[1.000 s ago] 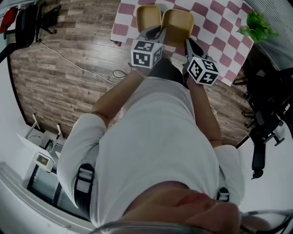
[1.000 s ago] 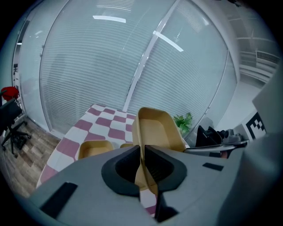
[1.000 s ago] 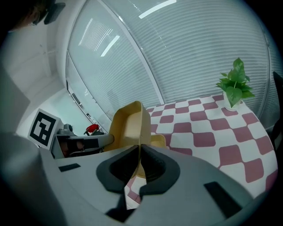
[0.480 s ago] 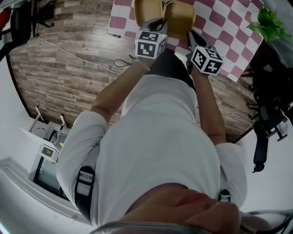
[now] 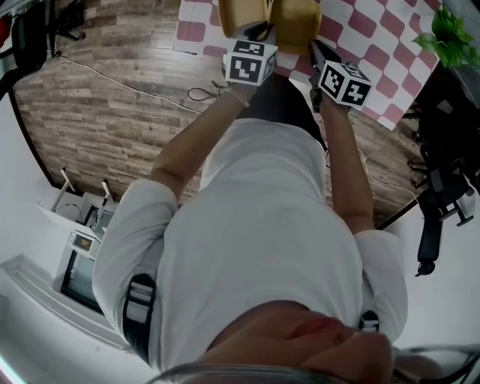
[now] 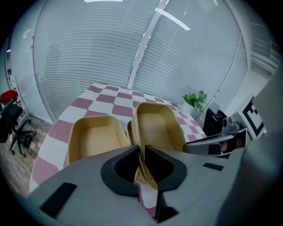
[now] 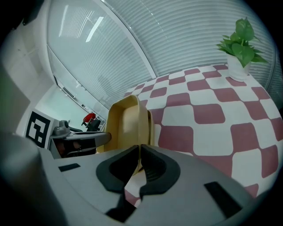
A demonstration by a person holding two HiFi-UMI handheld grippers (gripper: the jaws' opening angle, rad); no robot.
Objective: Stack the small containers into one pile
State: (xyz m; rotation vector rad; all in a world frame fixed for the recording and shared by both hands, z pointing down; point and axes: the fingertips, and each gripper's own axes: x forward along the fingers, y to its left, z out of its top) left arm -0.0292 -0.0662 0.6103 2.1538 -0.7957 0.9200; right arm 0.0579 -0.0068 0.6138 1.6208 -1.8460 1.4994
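Observation:
A tan container (image 5: pixel 298 16) hangs tilted over the checked table (image 5: pixel 375 45), held from both sides. My left gripper (image 5: pixel 262 31) is shut on its near rim (image 6: pixel 157 128), with the thin wall pinched between the pads at the left gripper's (image 6: pixel 142 152) jaws. My right gripper (image 7: pixel 139 154) is shut on the opposite rim of the same container (image 7: pixel 127 121). A second tan container (image 6: pixel 95 137) lies flat on the cloth to the left, empty and untouched. The edge of a further rim (image 6: pixel 129 131) shows between the two.
A potted plant (image 7: pixel 241 48) stands at the table's far right corner. The pink and white cloth (image 7: pixel 208 110) stretches to the right of the containers. Black office chairs (image 5: pixel 442 195) stand right of the table, and a cable (image 5: pixel 142 82) lies on the wood floor.
Both grippers have moved forward over the table with the container held between them. It now sits closer to the flat container on the left.

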